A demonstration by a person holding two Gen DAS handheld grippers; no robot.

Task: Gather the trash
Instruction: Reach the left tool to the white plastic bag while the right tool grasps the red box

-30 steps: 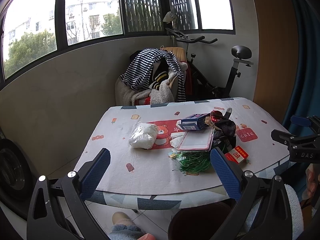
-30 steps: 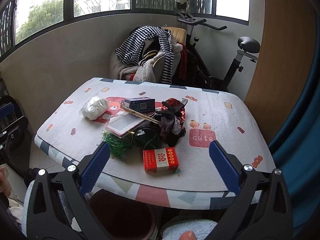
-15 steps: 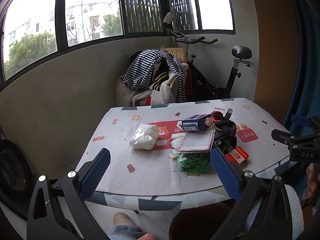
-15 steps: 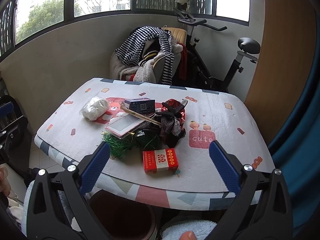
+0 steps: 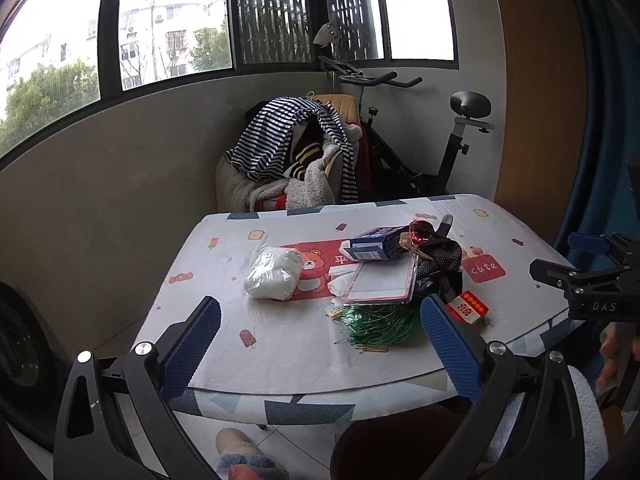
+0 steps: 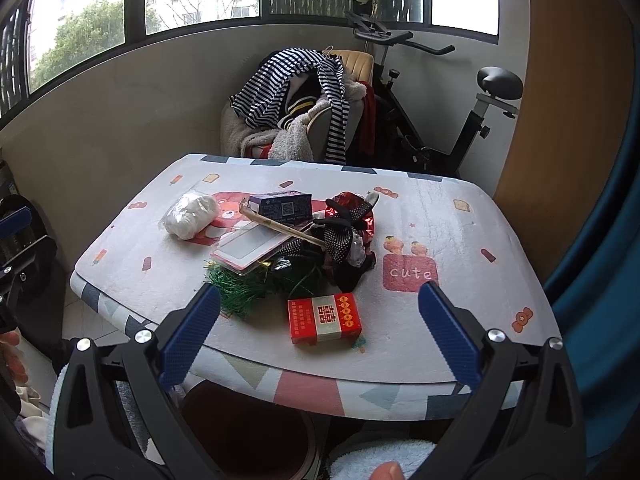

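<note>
At the near edge of the tabletop (image 6: 460,224) both tools hang above the floor side, touching nothing; the left gripper (image 5: 320,344) has its blue pads spread wide with nothing between them; the right gripper (image 6: 320,332) is spread just as wide and equally unloaded. In the right wrist view, just beyond the right gripper, a red box (image 6: 324,319) lies flat close to the near edge; behind it a tuft of green shredded strands (image 6: 236,288) spills toward the near left edge; on top of the strands rests a pink-rimmed tray (image 6: 254,250), tilted, with a wooden stick (image 6: 280,226) across it and a dark blue carton (image 6: 282,205) behind. A black mesh cloth (image 6: 344,240) and red foil (image 6: 346,202) are heaped at the middle of the tabletop; a clear bag of white stuff (image 6: 190,216) lies apart toward the left edge. Under the near edge stands a brown bin (image 6: 248,432).
</note>
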